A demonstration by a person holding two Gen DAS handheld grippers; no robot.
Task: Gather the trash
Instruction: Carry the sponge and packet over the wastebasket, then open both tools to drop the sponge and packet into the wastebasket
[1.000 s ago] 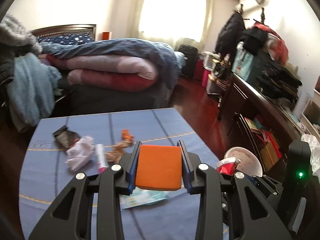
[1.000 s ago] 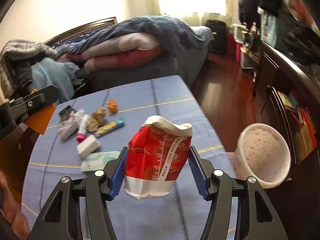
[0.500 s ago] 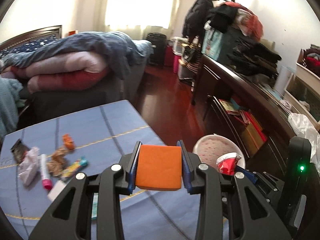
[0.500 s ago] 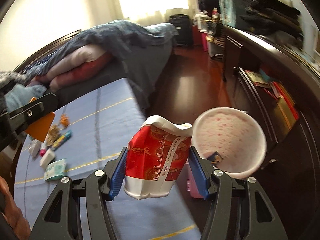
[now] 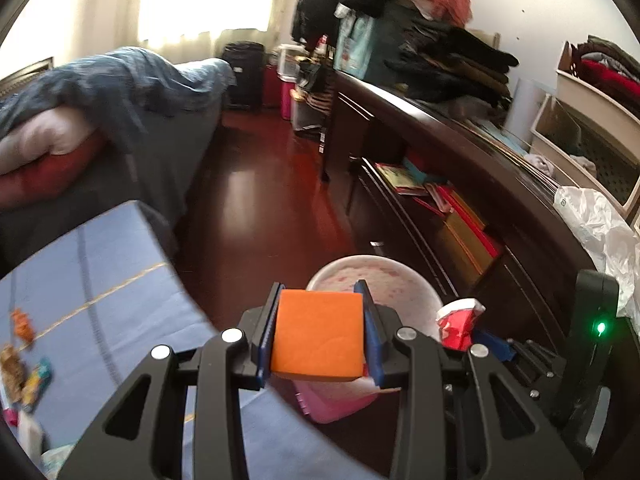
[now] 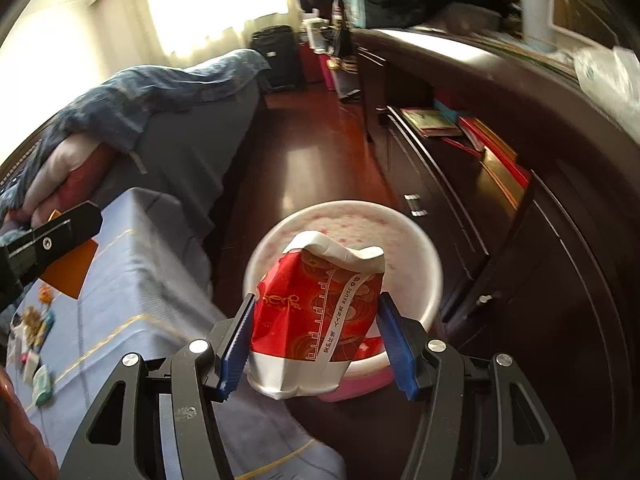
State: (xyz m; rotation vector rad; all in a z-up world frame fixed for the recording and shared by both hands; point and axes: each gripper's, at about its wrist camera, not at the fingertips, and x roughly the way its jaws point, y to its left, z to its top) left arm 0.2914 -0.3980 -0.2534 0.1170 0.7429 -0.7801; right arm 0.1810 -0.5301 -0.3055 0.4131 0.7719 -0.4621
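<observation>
My left gripper [image 5: 319, 332] is shut on a flat orange card [image 5: 318, 336], held upright over the near rim of a pink-and-white bin [image 5: 384, 276] on the floor. My right gripper [image 6: 318, 330] is shut on a crumpled red paper cup [image 6: 316, 312], which hangs above the same bin [image 6: 416, 240]. In the left wrist view the red cup [image 5: 458, 322] shows at the right, just past the bin's rim. The left gripper and its orange card [image 6: 70, 272] appear at the left edge of the right wrist view, over the table.
A blue-clothed table [image 5: 100, 292] holds several wrappers and scraps [image 6: 36, 336] at its far left. A dark wooden cabinet [image 5: 460, 184] with books and piled clothes runs along the right. A bed [image 5: 100, 120] with folded quilts stands behind the table, with red wood floor [image 5: 260, 184] between.
Both grippers swung right from over the table to the bin beside it and dipped slightly. The orange card and red cup stayed gripped throughout. The table trash slid to the left edge.
</observation>
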